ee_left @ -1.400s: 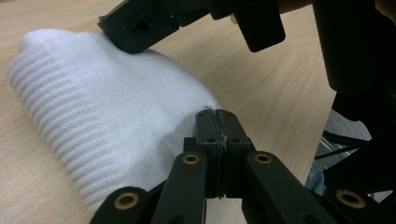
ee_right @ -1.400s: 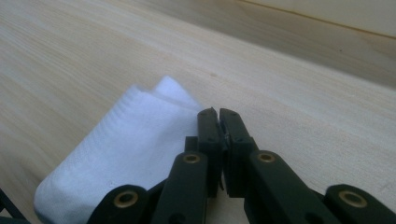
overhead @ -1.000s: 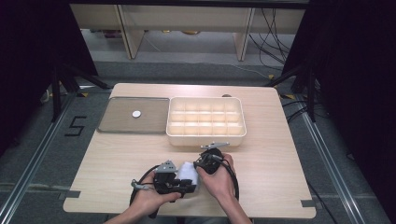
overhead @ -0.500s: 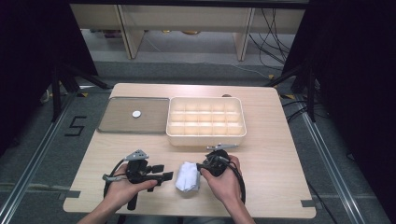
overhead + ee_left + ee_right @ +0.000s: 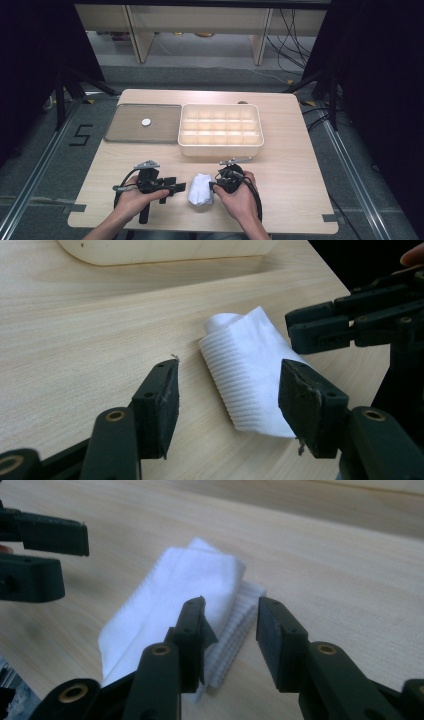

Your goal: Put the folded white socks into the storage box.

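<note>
A folded white cloth (image 5: 201, 189) lay on the desk (image 5: 300, 175) near its front edge, between the person's two hands. The left gripper (image 5: 170, 188) was held level just to the cloth's left, pointing toward it; its jaws had just been opening and stood wide apart, with nothing pressed between them. In the left gripper view the cloth (image 5: 250, 375) lay a little ahead of those jaws, its ribbed folded edge turned toward the camera, while the other gripper's black jaws showed at the far right. The right gripper (image 5: 214, 187) sat at the cloth's right side, held in the right hand (image 5: 240, 197). In the right gripper view its jaws stood partly apart: one straddled the cloth's (image 5: 185, 595) near corner and lay over the fabric, but whether it touched the cloth I could not tell; the other hung over bare wood beside the ribbed edge, so the fabric was not clamped. Farther back on the desk stood a cream compartment box (image 5: 220, 131), and left of it a flat grey tray (image 5: 125, 130) bearing a small white disc (image 5: 145, 121).
</note>
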{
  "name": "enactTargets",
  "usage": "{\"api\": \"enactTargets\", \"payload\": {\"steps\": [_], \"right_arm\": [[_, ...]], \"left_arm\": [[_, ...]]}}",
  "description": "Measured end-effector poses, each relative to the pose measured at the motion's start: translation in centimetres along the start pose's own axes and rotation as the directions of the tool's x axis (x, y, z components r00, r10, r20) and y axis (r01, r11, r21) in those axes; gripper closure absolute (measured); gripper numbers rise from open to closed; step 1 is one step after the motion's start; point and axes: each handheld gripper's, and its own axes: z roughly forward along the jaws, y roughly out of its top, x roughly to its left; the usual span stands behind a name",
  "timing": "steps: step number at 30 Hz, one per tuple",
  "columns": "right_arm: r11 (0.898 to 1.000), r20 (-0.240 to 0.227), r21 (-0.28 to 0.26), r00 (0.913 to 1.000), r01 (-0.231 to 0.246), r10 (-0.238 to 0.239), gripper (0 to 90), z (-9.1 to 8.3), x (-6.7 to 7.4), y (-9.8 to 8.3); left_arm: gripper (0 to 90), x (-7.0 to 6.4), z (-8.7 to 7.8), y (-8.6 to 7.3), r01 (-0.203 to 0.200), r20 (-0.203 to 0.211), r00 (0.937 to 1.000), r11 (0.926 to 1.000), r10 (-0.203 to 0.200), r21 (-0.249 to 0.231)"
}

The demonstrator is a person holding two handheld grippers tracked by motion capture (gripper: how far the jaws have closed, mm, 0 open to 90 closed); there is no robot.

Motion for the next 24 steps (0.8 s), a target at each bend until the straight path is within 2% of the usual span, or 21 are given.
{"api": "enactTargets", "payload": {"steps": [2, 4, 7, 8, 9, 10, 13, 15, 16, 17, 18, 20, 24], "right_arm": [[1.0, 0.003, 0.0, 1.0, -0.006, 0.006, 66.7, 0.3, 0.0, -0.1], [1.0, -0.001, 0.015, 1.0, 0.008, -0.008, 69.0, 0.3, -0.2, -0.1], [0.999, 0.024, 0.037, 0.9997, 0.009, -0.01, 73.6, 0.5, -0.4, -0.3], [0.999, 0.025, 0.04, 0.9997, 0.002, -0.003, 74.1, 0.6, -0.5, -0.4], [0.998, 0.035, 0.051, 0.999, -0.029, 0.027, 74.4, 0.7, -0.3, -0.4], [0.999, 0.019, 0.046, 0.9998, 0.0, 0.0, 74.4, 0.7, -0.5, -0.6], [0.999, 0.014, 0.042, 0.9999, -0.006, 0.006, 74.3, 0.8, -0.5, -0.7], [1.0, 0.03, 0.014, 0.9995, -0.006, 0.006, 75.0, 0.1, -0.3, -0.6], [1.0, 0.02, -0.003, 0.9998, -0.004, 0.004, 75.0, -0.4, -0.2, -0.4], [1.0, 0.027, -0.019, 0.9996, -0.01, 0.01, 74.5, -0.9, 0.0, 0.0], [0.999, 0.015, -0.035, 0.9999, -0.003, 0.003, 72.5, -1.2, 0.1, 0.3], [0.999, 0.013, -0.04, 0.9997, -0.021, 0.021, 69.1, -1.1, 0.4, 0.5], [1.0, 0.0, 0.02, 1.0, -0.006, 0.006, 63.5, 0.4, 0.5, 0.3]], "left_arm": [[41.6, 0.1, 0.2, 0.0, 0.003, 0.0, 1.0, 1.0, -0.003, 0.005], [42.0, 0.3, 0.5, 0.1, 0.007, -0.003, 1.0, 0.9999, -0.007, 0.012], [42.7, 0.4, 0.9, 0.3, 0.019, -0.002, 0.9998, 0.9995, -0.019, 0.024], [42.8, 0.4, 1.0, 0.4, 0.021, -0.001, 0.9998, 0.9994, -0.021, 0.026], [42.9, 0.4, 1.1, 0.4, 0.023, 0.001, 0.9997, 0.9991, -0.023, 0.035], [42.9, 0.5, 1.2, 0.4, 0.024, 0.001, 0.9997, 0.9989, -0.024, 0.041], [42.9, 0.5, 1.5, 0.3, 0.046, 0.011, 0.9988, 0.9974, -0.047, 0.056], [42.9, 0.6, 1.6, 0.4, 0.057, 0.018, 0.9982, 0.9967, -0.058, 0.059], [43.0, 0.6, 1.7, 0.4, 0.057, 0.016, 0.9982, 0.9966, -0.058, 0.058], [43.1, 0.7, 1.8, 0.4, 0.056, 0.015, 0.9982, 0.9966, -0.057, 0.06], [43.2, 0.7, 1.8, 0.4, 0.055, 0.017, 0.9983, 0.9965, -0.056, 0.063], [43.2, 0.6, 2.0, 0.4, 0.064, 0.024, 0.9975, 0.9955, -0.066, 0.07], [42.9, 0.6, 2.4, 0.4, 0.067, 0.025, 0.9973, 0.9949, -0.069, 0.076]]}}
